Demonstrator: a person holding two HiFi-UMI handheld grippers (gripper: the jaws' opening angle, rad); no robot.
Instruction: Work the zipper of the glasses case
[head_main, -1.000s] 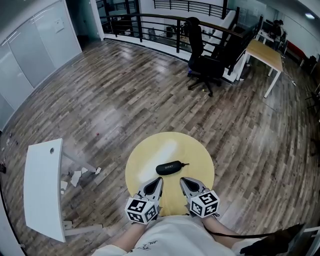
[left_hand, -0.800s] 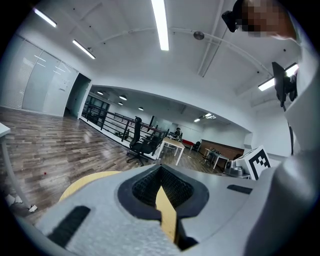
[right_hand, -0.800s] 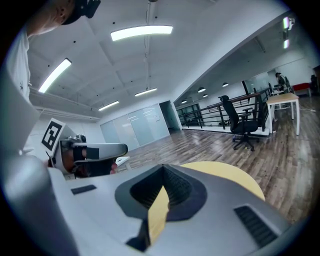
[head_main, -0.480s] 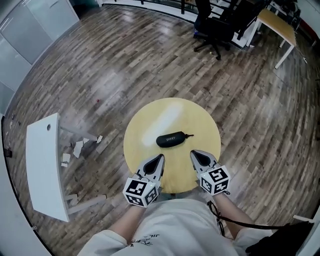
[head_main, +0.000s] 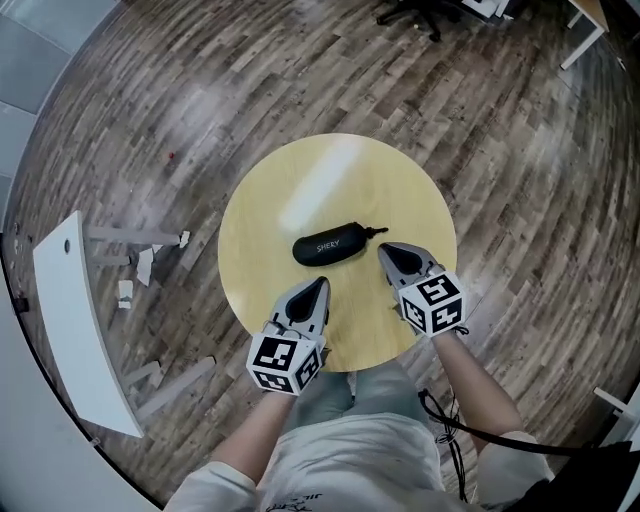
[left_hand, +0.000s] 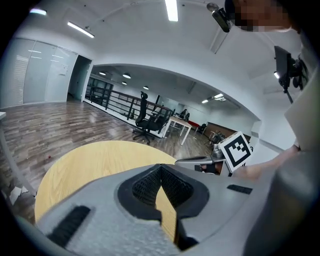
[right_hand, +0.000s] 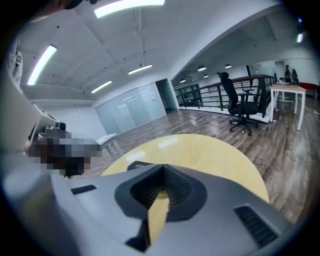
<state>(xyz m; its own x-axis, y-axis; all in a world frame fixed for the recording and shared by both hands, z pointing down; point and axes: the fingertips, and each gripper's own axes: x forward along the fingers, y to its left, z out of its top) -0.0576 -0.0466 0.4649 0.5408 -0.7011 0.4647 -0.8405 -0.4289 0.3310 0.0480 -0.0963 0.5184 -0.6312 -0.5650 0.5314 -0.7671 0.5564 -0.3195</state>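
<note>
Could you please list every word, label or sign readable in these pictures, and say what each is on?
"SHERY": white print on the black glasses case; small, so the spelling is uncertain.
Left gripper and right gripper: black-and-white square marker patterns only, no letters.
Dark print on the person's shirt, at the bottom edge of the head view: cut off, unreadable.

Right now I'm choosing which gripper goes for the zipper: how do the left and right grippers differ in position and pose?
The right gripper has its tip close beside the zipper-pull end of the glasses case; the left gripper sits farther back, with bare table between it and the case. The left gripper angles rightward, the right gripper leftward. Both are shut and empty.
</note>
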